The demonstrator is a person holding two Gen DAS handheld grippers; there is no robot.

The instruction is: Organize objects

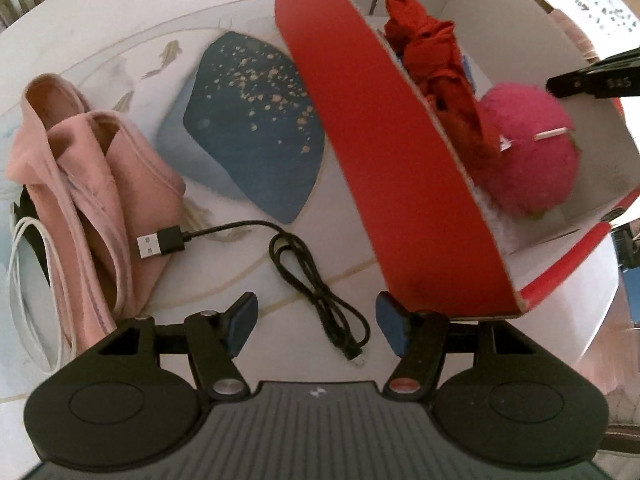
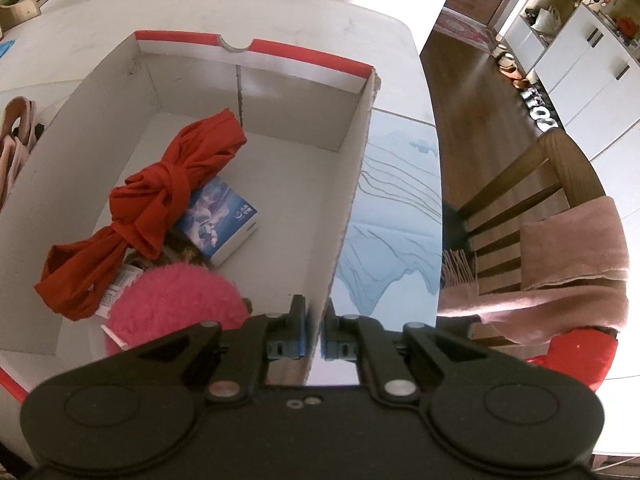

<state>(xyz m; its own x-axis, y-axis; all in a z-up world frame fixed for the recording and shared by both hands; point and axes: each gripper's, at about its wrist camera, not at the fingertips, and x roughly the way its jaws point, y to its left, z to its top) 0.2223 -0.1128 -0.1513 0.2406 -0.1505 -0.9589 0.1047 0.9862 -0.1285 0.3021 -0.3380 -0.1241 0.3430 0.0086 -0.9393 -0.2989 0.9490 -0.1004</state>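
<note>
A red-and-white cardboard box (image 1: 384, 160) stands on the table and holds a knotted red cloth (image 1: 436, 68), a fuzzy pink ball (image 1: 532, 160) and a small blue carton (image 2: 218, 220). My left gripper (image 1: 316, 324) is open over a black USB cable (image 1: 304, 264) lying beside the box. My right gripper (image 2: 316, 320) is shut on the box's right wall (image 2: 344, 216), one finger on each side. The cloth (image 2: 148, 208) and ball (image 2: 176, 308) also show in the right wrist view.
A pink garment (image 1: 96, 184) and a white cable (image 1: 28, 288) lie at the left. A dark blue speckled pad (image 1: 248, 128) sits behind the black cable. A wooden chair (image 2: 520, 208) with a pink scarf (image 2: 568, 264) stands past the table's right edge.
</note>
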